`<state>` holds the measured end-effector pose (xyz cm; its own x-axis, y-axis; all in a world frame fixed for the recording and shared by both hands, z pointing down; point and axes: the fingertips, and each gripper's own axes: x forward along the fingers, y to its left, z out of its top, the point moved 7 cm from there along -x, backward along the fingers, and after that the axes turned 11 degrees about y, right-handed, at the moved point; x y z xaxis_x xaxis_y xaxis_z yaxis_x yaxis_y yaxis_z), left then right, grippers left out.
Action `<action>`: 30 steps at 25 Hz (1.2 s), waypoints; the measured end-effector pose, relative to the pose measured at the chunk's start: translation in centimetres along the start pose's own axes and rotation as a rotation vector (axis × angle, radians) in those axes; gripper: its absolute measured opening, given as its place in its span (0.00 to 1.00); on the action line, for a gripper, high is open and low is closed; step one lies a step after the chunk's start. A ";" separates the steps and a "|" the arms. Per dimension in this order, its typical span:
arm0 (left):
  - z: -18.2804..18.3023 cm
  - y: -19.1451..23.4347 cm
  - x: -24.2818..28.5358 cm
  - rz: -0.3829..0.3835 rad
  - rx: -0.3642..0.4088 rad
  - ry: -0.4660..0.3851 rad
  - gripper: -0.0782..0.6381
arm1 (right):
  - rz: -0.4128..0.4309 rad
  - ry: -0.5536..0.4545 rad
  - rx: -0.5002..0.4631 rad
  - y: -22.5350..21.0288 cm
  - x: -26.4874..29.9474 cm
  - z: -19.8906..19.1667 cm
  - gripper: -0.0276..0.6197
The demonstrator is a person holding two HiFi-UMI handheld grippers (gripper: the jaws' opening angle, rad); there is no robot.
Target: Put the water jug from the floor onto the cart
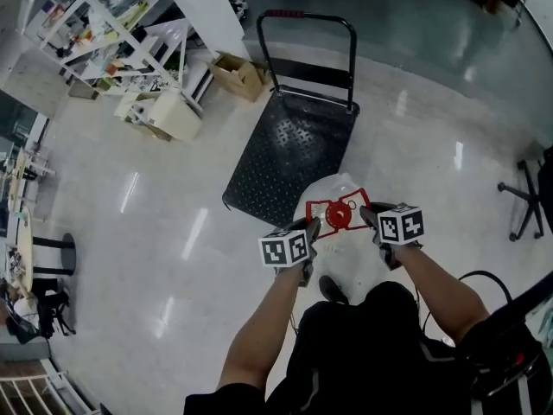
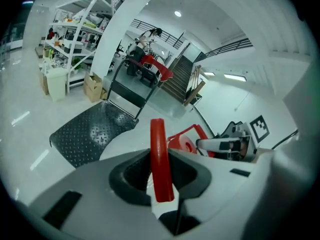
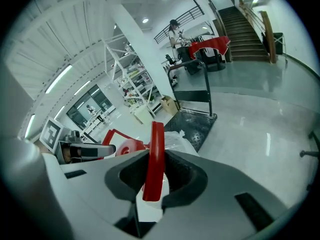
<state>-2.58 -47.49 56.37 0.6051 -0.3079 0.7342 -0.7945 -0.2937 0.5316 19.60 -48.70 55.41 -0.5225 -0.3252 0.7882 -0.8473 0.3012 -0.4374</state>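
You are pinching the water jug's (image 1: pixel 339 190) red handle (image 1: pixel 337 215) from both sides, the left hand-held gripper (image 1: pixel 311 229) and the right hand-held gripper (image 1: pixel 367 217) each clamping an end. The jug is hanging just above the glossy floor (image 1: pixel 155 223), at the near edge of the cart (image 1: pixel 289 145). Try holding both grips level while carrying it over the studded platform; shelving (image 1: pixel 112 33) is standing beyond.

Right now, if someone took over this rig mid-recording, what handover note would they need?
Grippers: the left tongs are shut on the red handle frame of the water jug; the right tongs are shut on the same frame from the other side.
Things: the jug hangs between both tongs in front of the person, by the near edge of the cart.
Done: jug gripped, apparently lifted.
Left: carry it over the cart deck, set it down, open both tongs.
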 end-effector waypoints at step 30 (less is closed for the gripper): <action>19.1 28.9 -1.6 0.205 -0.278 -0.088 0.21 | 0.133 0.166 -0.258 9.5 28.7 28.4 0.16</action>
<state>-25.50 -72.79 62.51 0.4240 -0.4156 0.8047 -0.8764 0.0357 0.4803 -6.13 -80.64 61.54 -0.5863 -0.1232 0.8007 -0.7095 0.5551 -0.4341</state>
